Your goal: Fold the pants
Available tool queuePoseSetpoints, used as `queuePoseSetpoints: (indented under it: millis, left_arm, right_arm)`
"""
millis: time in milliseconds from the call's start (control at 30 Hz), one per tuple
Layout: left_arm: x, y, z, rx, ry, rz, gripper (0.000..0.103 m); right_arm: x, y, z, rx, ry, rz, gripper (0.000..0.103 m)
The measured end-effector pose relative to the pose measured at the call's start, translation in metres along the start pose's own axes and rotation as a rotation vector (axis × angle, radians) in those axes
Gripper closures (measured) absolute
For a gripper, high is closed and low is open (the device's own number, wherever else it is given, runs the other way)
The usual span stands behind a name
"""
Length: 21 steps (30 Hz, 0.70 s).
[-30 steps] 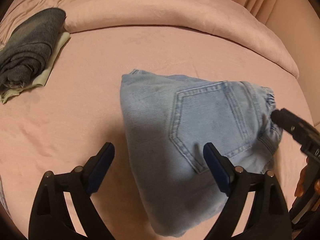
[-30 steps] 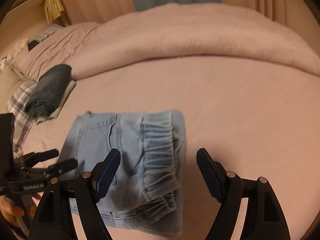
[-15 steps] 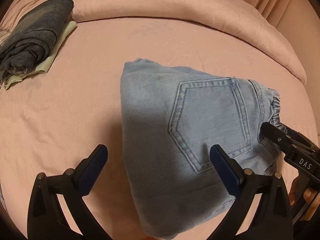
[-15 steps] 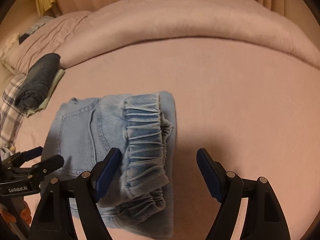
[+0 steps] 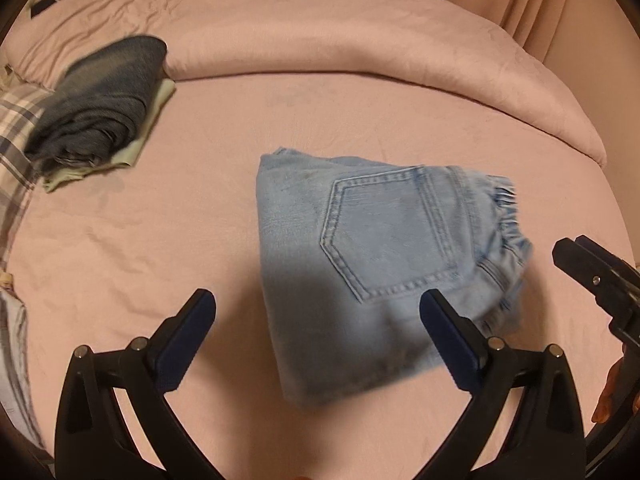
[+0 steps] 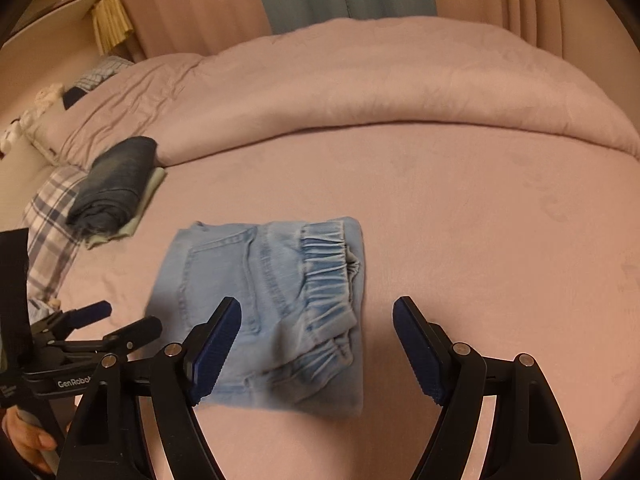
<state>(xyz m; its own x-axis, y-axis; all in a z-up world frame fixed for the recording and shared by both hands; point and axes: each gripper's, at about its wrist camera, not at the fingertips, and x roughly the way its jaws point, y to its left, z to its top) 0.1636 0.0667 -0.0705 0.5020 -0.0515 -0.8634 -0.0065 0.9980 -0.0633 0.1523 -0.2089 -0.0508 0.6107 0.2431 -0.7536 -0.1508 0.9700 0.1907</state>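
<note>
The light-blue jeans lie folded into a compact block on the pink bedsheet, back pocket up, elastic waistband bunched toward the right edge in the right-wrist view. The left gripper hangs above them w/ jaws spread wide and nothing between the pads; they have just been opening further, w/ no cloth caught in them. The right gripper also stands w/ jaws apart, empty, over the waistband end, not touching. The fold looks done or nearly so, judging by the tidy block. Risks from here: the waistband end is thick and springy, so the top layer could creep open w/o a press; a low pass by either gripper could snag the gathered elastic or the pocket edge and drag the block askew; the sheet is soft and wrinkled, so a push would slide the whole bundle rather than flatten it. If the jeans go to the stack nearby, dark denim on a pale green folded item near the rolled duvet, a one-sided pinch would let the layers fan out mid-carry. Readable text: "GenRobot" in white on the left gripper's body in the right-wrist view; the last letters are cut off. No other writing can be read.
</note>
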Motion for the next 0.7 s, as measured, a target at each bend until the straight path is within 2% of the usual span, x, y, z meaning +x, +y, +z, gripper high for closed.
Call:
queuePoseSetpoints:
  millis: [167, 333, 467, 700]
  left_arm:
    - [-0.034, -0.006, -0.011, 0.016, -0.032, 0.018, 0.001]
    - [-0.065, -0.016, -0.03, 0.036, -0.052, 0.037, 0.001]
    - [-0.085, -0.022, -0.043, 0.064, -0.073, 0.083, 0.001]
    - [-0.106, -0.021, -0.06, 0.048, -0.103, 0.088, 0.001]
  right_arm:
    - [-0.031, 0.01, -0.01, -0.018, -0.031, -0.003, 0.018]
    - [-0.058, 0.02, -0.023, -0.046, -0.065, -0.016, 0.017]
    - [-0.074, 0.025, -0.032, -0.047, -0.089, -0.029, 0.002]
    - [-0.099, 0.039, -0.046, -0.082, -0.13, -0.034, 0.002]
